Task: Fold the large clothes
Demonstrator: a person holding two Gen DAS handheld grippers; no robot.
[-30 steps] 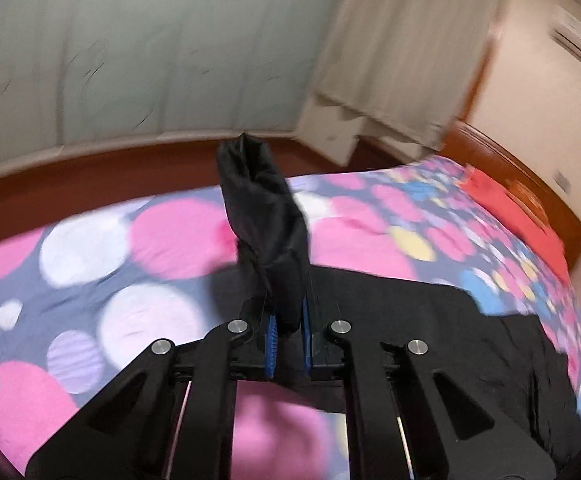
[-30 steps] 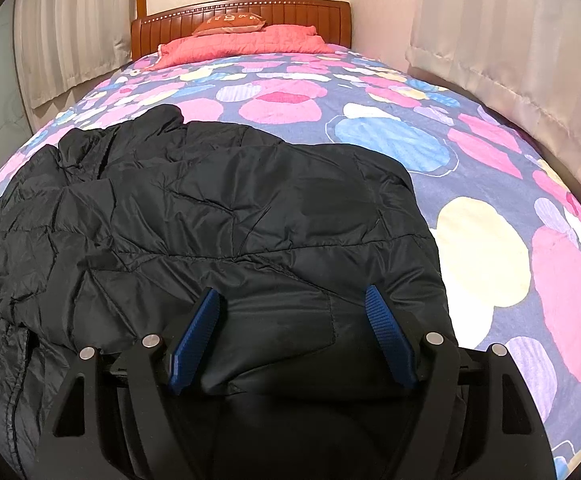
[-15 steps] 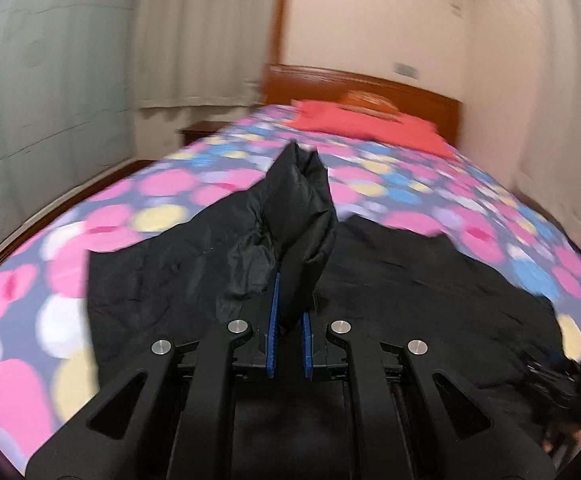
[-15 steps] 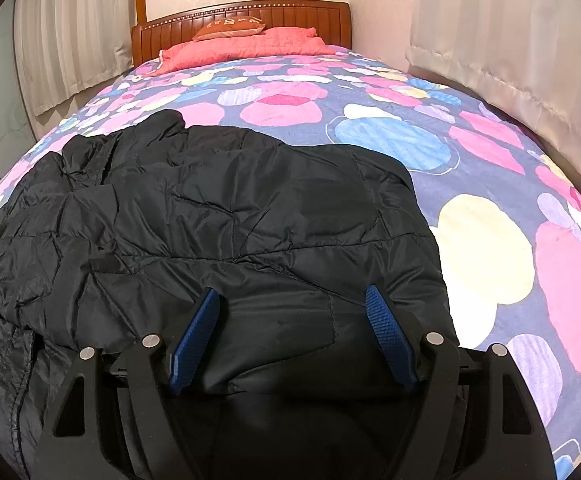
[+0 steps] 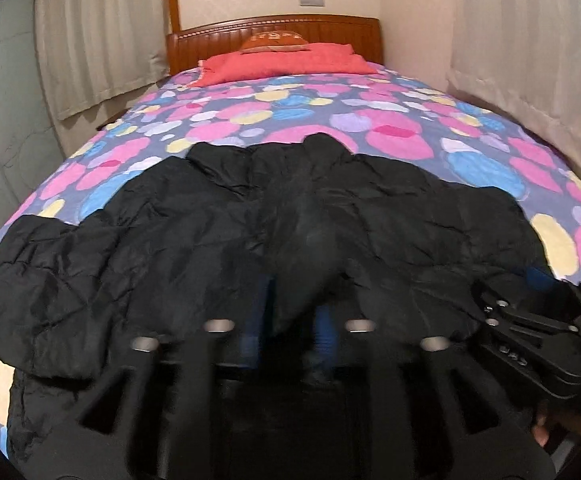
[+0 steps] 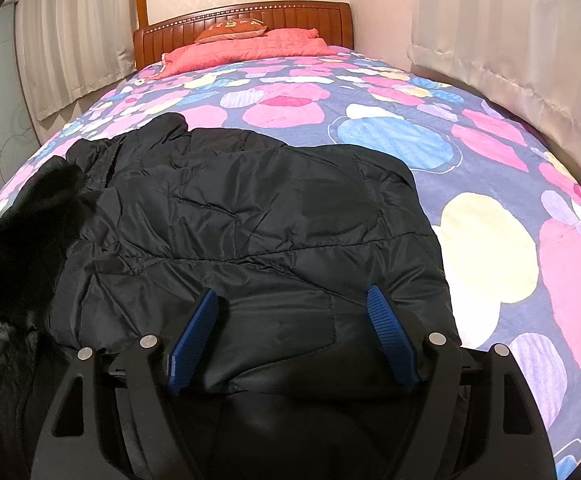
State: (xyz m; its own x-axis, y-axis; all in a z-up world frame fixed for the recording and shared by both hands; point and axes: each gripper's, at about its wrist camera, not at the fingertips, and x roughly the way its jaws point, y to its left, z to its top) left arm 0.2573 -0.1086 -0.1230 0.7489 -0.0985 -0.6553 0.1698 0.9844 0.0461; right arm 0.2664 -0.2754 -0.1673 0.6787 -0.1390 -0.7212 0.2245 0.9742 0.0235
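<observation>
A large black puffer jacket (image 5: 194, 240) lies spread across the near half of the bed; it also fills the right wrist view (image 6: 258, 216). My left gripper (image 5: 290, 332) is blurred, with a bunched fold of the jacket (image 5: 310, 256) between its blue pads, which stand a little apart. My right gripper (image 6: 290, 320) is open, its blue pads (image 6: 194, 328) resting wide apart on the jacket's near hem. The right gripper also shows at the right edge of the left wrist view (image 5: 538, 332).
The bed has a spotted pink, blue and yellow cover (image 6: 490, 216). A red pillow (image 6: 242, 46) and wooden headboard (image 6: 290, 14) are at the far end. Curtains (image 6: 510, 40) hang along the right and left walls.
My left gripper has swung round from the side wall to face the headboard, carrying the fold of jacket over the jacket's middle and lowering it. Its pads have spread a little. The right gripper has stayed put.
</observation>
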